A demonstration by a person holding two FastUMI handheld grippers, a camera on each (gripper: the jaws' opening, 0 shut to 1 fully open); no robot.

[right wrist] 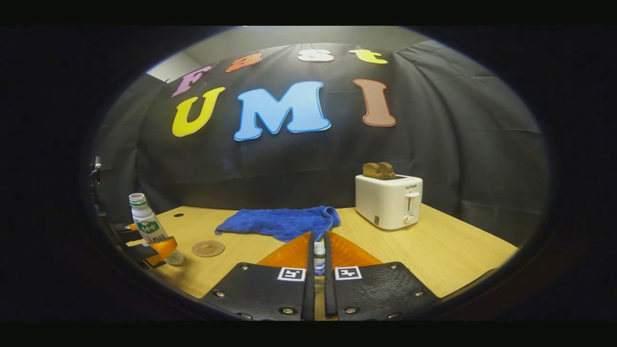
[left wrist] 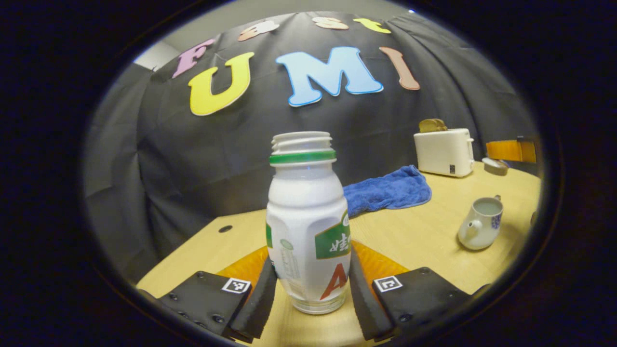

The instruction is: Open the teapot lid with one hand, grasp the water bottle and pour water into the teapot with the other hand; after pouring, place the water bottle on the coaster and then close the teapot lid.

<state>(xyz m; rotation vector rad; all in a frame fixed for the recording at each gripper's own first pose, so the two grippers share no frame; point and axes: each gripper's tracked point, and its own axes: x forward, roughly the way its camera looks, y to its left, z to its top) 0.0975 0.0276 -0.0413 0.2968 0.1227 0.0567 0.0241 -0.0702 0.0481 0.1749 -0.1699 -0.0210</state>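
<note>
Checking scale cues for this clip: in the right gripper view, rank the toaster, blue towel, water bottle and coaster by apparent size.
1. blue towel, widest spread
2. toaster
3. water bottle, partly behind the left gripper
4. coaster
Towel versus toaster is close.

left tongs (left wrist: 311,289) | black screwed plates | square white-bordered markers | orange housing

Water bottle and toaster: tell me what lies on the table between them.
In the right gripper view, a round coaster and a blue towel lie between the water bottle and the toaster.
</note>
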